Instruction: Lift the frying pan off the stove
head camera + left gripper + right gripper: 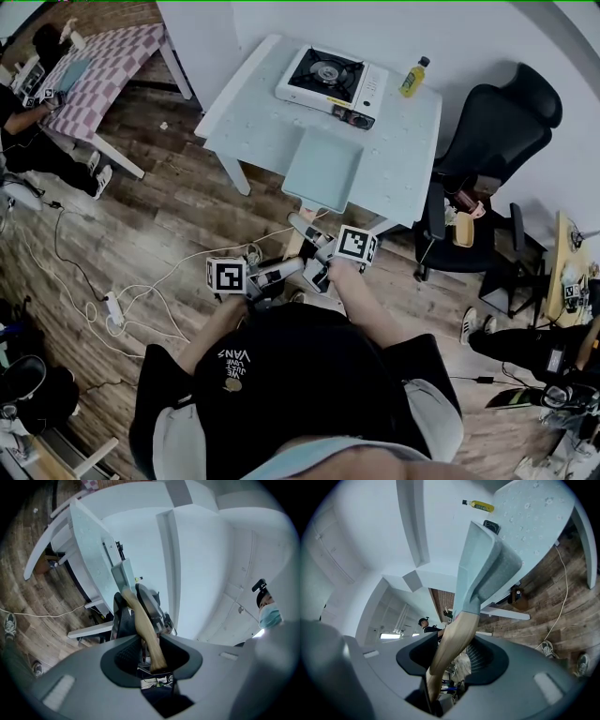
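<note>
A square pale-teal frying pan (323,169) with a wooden handle is held out over the front edge of the white table (262,122), away from the portable gas stove (330,80), whose burner is bare. Both grippers are shut on the handle. In the left gripper view the handle (143,620) runs between the jaws of my left gripper (150,656), with the pan (123,576) seen edge-on. The handle (457,637) also passes through my right gripper (450,653), with the pan (485,564) just beyond. From the head view, the left gripper (272,274) and right gripper (321,255) sit close together below the pan.
A yellow bottle (413,77) stands on the table right of the stove. A black office chair (492,141) is at the table's right. A pink checkered table (103,66) stands far left. Cables and a power strip (112,309) lie on the wood floor.
</note>
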